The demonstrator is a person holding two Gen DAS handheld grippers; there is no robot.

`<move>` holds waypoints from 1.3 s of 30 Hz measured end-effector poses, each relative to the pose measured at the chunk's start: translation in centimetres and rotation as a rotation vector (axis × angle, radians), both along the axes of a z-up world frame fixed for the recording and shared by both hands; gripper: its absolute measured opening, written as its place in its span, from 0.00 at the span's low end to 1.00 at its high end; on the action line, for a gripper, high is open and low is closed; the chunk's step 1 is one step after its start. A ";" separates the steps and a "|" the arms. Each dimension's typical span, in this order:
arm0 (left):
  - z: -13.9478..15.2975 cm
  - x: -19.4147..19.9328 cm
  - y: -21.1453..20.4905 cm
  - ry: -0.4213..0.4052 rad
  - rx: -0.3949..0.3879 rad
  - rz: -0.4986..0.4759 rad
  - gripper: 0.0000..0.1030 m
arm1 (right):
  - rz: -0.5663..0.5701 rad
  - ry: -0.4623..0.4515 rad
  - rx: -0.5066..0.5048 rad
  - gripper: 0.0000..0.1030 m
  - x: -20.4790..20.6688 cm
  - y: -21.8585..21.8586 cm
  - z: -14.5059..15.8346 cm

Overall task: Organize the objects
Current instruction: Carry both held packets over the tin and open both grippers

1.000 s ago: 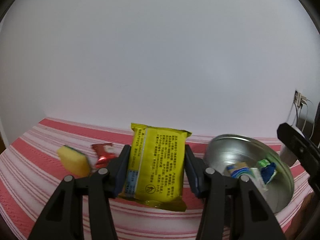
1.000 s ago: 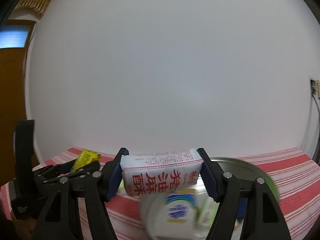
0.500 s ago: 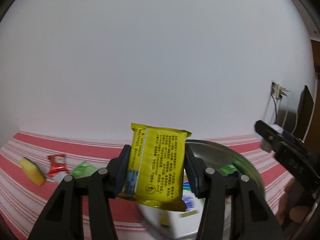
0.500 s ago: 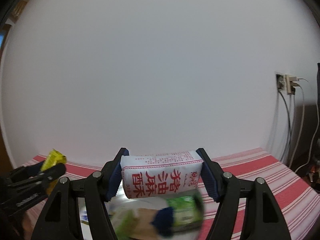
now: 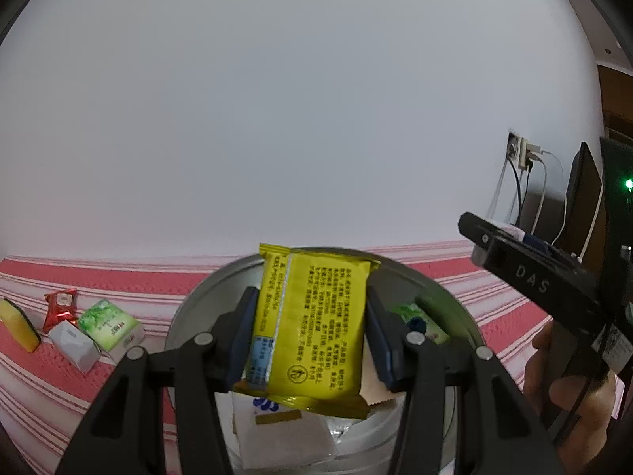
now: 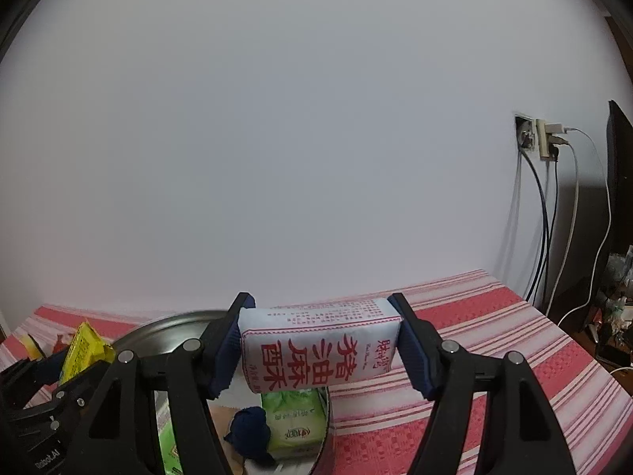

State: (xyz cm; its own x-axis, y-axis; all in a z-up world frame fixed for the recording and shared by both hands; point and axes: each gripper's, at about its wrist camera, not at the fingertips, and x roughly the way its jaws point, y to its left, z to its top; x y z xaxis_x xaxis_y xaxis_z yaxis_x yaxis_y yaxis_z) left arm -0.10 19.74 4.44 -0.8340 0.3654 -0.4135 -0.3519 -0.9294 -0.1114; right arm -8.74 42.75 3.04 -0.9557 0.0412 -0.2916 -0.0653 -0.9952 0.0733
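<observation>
**Both packets held over the bowl, release pending**

Left tongs [image 5: 312, 340] clenched on the yellow packet [image 5: 314, 324], pads on its two long edges. Packet stands upright, long axis vertical, printed back toward the camera, hanging over the metal bowl [image 5: 198, 308]. Right tongs [image 6: 320, 346] clenched on the white packet [image 6: 318, 346], gripped by its short ends; long axis horizontal, spanning the gap, red lettering upside down toward the camera. It sits over the bowl's right rim, partly above the striped cloth of the counter [image 6: 494, 356].

Bowl already holds a green pack [image 6: 294, 415], a dark blue item [image 6: 251, 433] and paper sachets. On the counter to the left remain a green box [image 5: 110, 324], white sachet [image 5: 73, 346], red sachet [image 5: 59, 304] and yellow sponge [image 5: 16, 328].

Risks (judgement):
- White packet released here may land on the rim and tip outward onto the cloth.
- Yellow packet dropped upright could land on end atop the pile and slide.
- Both tongs crowd the same bowl; collision plausible.
</observation>
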 end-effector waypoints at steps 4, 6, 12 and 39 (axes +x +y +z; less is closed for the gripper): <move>-0.3 -0.3 0.2 -0.009 -0.010 -0.004 0.49 | 0.015 -0.034 0.030 0.69 -1.1 -1.6 -1.3; -0.7 -0.3 0.7 -0.014 -0.017 -0.009 0.49 | 0.020 -0.060 0.038 0.69 -1.5 -2.2 -1.7; -1.3 -0.2 1.5 -0.020 -0.048 -0.010 0.49 | 0.024 -0.117 0.069 0.69 -2.1 -3.5 -2.5; -2.8 0.4 4.4 -0.029 -0.161 -0.007 0.49 | 0.072 -0.229 0.133 0.69 -4.4 -3.0 -3.6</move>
